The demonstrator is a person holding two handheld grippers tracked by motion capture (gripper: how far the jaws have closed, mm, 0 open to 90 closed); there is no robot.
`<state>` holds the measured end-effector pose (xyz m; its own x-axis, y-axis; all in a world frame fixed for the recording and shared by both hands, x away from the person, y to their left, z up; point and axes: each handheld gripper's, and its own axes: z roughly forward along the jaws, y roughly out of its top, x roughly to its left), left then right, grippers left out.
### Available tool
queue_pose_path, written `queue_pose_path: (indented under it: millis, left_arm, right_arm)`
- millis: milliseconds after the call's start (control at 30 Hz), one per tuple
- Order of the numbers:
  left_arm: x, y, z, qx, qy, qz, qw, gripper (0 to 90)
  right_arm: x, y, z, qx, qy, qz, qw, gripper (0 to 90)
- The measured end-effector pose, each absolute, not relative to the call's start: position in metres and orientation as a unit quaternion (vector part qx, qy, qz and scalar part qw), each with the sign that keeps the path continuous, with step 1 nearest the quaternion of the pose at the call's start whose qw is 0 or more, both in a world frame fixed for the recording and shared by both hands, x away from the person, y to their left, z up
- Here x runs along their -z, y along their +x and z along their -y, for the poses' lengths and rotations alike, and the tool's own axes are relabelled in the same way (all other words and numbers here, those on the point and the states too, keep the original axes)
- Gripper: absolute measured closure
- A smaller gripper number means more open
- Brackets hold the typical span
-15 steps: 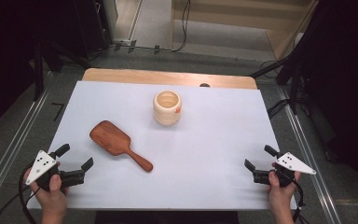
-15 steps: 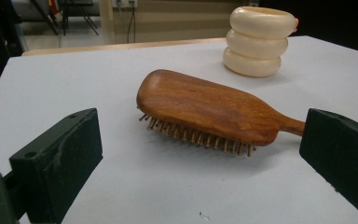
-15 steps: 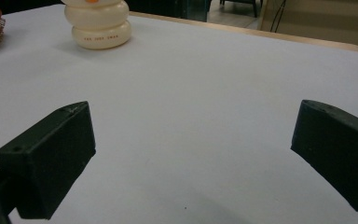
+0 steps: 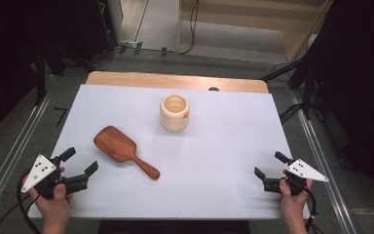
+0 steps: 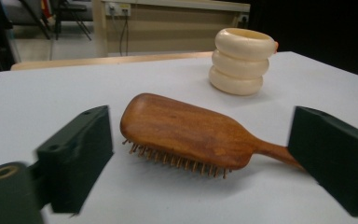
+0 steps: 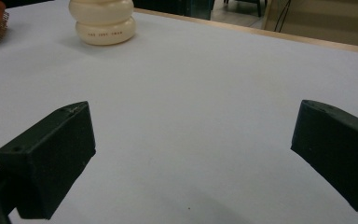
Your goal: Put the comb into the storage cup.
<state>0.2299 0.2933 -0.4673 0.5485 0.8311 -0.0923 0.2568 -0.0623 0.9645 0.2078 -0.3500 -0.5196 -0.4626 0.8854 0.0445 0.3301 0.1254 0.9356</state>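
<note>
A brown wooden hairbrush (image 4: 124, 149) lies bristles down on the white table top, left of centre, its handle pointing toward the front right. In the left gripper view the hairbrush (image 5: 191, 133) lies just beyond the jaws. A cream ribbed holder (image 4: 175, 112) stands upright behind it, also seen as the cream holder (image 5: 242, 60) and the cream holder (image 6: 103, 21). My left gripper (image 4: 82, 162) rests open at the front left corner, a short way from the brush head. My right gripper (image 4: 269, 165) is open at the front right with nothing between its jaws.
The white table top (image 4: 224, 146) covers a wooden table whose far edge (image 4: 175, 80) shows as a bare strip. Dark stands, cables and floor surround the table. Metal rails run along both sides.
</note>
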Motion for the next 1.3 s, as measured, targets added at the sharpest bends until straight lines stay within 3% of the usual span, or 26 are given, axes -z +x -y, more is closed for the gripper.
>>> queue_pose_path:
  millis: [167,567,800,1300]
  left_arm:
    - [0.457,0.23,-0.276,-0.244,0.686,-0.401,0.557,23.8]
    - [0.447,0.237,-0.231,-0.208,0.719,-0.378,0.545,68.3]
    - [0.448,0.243,-0.205,-0.182,0.749,-0.358,0.527,86.3]
    - [0.471,0.267,-0.149,-0.124,0.806,-0.334,0.473,90.0]
  right_arm:
    - [0.52,0.208,0.35,-0.497,0.434,-0.698,0.278,0.0]
    - [0.52,0.208,0.349,-0.496,0.431,-0.702,0.277,0.0]
    - [0.52,0.208,0.348,-0.496,0.425,-0.705,0.278,0.0]
    - [0.52,0.208,0.346,-0.493,0.419,-0.71,0.278,0.0]
